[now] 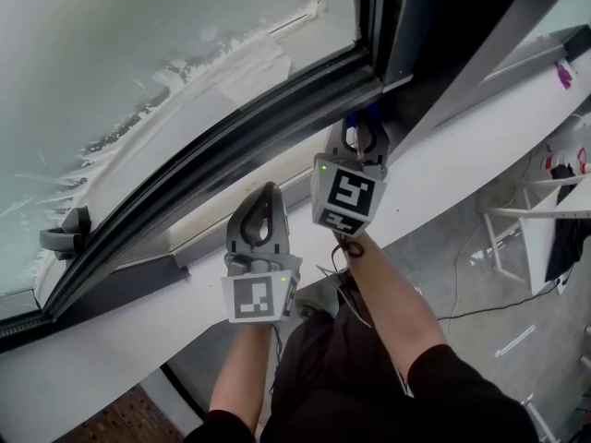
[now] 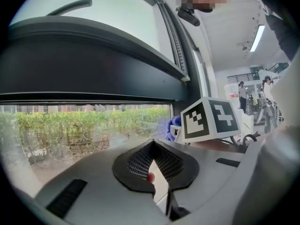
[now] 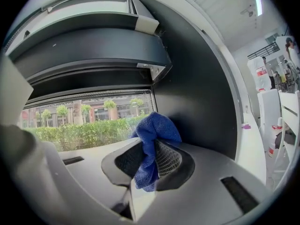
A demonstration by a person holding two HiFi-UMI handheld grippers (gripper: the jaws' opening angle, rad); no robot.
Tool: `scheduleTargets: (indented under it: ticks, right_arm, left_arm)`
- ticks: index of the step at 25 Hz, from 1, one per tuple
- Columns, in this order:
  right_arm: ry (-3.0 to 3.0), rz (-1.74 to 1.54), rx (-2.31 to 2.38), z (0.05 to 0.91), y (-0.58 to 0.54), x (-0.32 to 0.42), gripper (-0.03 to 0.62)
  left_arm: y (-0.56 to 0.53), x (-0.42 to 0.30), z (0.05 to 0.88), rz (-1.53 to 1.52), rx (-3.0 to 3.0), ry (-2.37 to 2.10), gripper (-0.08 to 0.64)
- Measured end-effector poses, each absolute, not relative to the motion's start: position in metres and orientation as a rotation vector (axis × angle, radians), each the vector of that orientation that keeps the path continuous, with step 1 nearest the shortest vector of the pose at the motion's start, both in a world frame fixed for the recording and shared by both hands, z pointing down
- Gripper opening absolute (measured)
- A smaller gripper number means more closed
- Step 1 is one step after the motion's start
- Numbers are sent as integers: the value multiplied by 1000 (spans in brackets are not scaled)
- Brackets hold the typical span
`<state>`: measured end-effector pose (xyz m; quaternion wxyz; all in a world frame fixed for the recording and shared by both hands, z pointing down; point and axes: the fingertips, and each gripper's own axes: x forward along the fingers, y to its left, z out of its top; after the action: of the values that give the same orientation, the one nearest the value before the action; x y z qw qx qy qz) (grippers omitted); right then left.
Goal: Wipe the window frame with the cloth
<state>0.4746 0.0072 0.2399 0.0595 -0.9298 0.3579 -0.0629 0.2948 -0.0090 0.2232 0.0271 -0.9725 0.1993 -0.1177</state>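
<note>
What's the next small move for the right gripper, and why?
Probably push the cloth forward onto the dark frame and slide along it: the right gripper is shut on the cloth, right by the frame's corner, and contact isn't clear.

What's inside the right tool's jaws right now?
A blue cloth, pinched in the shut right tool, its bunched end sticking out toward the dark window frame. Whether it touches the frame is hidden by the cloth itself.

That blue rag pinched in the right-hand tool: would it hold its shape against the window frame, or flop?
Probably floppy: the blue cloth bunches and droops from the closed jaws of the right gripper. Its fuzzy pile suggests it is light and grippy, so unlikely to slip. Pressed on the window frame, it should squash to fit.
</note>
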Motion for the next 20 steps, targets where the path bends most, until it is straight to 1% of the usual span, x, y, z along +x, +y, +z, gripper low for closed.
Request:
scheduleTargets:
  ticks: [5,13,20]
  right_arm:
    - [1086,-187,-2809,238,6,474,52]
    - [1061,-155,-2806,228,7,474,52]
    - [1085,-23,-2809,209,6,472,51]
  left_arm:
    - [-5,288,225,-369,-3011,644,5]
    - [4,297,205,-280,-3035,637,5]
    - [5,298,204,-278,-3029,651,5]
